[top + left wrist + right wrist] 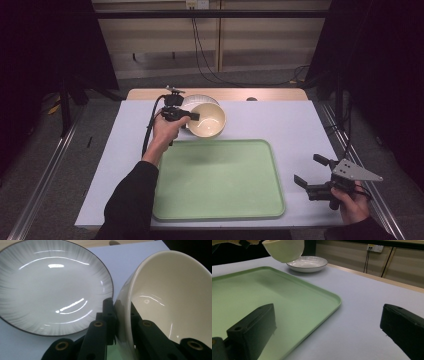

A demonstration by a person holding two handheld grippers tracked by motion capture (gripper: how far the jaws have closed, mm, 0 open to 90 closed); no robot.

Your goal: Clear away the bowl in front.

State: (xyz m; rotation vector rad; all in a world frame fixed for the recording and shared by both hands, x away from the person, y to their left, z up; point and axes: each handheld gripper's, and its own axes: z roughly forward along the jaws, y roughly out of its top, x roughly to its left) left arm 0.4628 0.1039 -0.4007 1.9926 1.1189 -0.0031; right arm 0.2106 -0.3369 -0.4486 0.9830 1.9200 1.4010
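My left gripper (pixel 192 117) is shut on the rim of a cream bowl (pixel 206 120), one jaw inside and one outside, and holds it lifted and tilted above the far edge of the green tray (pixel 217 200). In the left gripper view the bowl (pixel 172 297) stands on edge beside a white plate (pixel 50 287) with a dark rim. That plate (pixel 200 99) lies on the table behind the bowl. My right gripper (pixel 310 172) hangs open at the table's right front, right of the tray (pixel 244 297), nothing between its jaws. In the right gripper view the bowl (pixel 284 250) hovers in front of the plate (pixel 307 263).
The pale blue table (pixel 290 125) has a wooden strip (pixel 270 94) along its far edge. Black cables (pixel 200 50) hang against the back wall. Metal rails (pixel 45 175) run along the floor on both sides.
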